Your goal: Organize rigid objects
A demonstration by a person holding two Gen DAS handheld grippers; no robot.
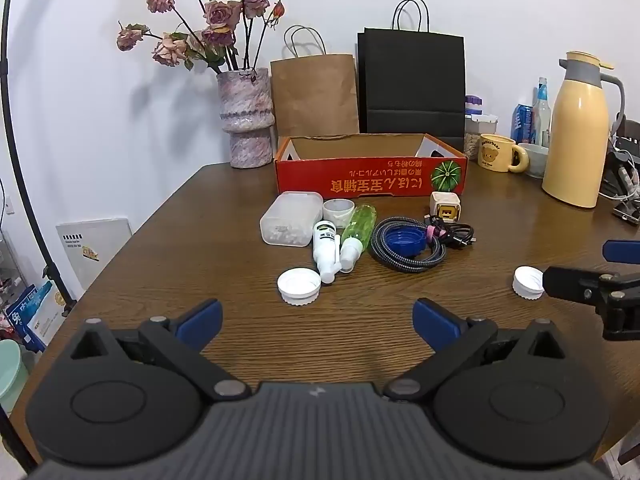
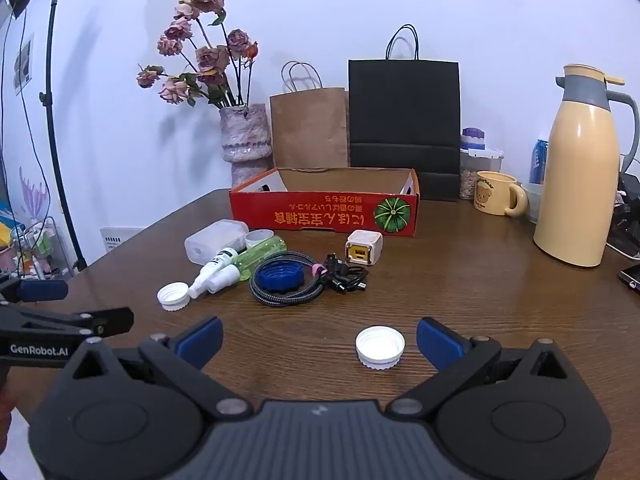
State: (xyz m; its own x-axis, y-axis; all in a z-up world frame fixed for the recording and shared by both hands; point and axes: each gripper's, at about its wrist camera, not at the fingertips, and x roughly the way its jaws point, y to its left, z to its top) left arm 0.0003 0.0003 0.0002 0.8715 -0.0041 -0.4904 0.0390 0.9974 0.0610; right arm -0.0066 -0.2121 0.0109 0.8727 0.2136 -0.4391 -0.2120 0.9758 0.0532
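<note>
White cap (image 2: 379,347) between spread right gripper (image 2: 319,342) fingers; left gripper (image 1: 317,322) spread, empty.

A lived-in home room, judging by the wooden table (image 1: 200,240) against a white wall: dried roses in a mottled vase (image 1: 247,118) at the far left corner, paper shopping bags (image 1: 314,94) along the far edge, bear mug (image 1: 498,153) and yellow thermos jug (image 1: 576,136) toward the right edge.

Glossy wood table (image 1: 200,240); cardboard box (image 1: 368,178)
</note>
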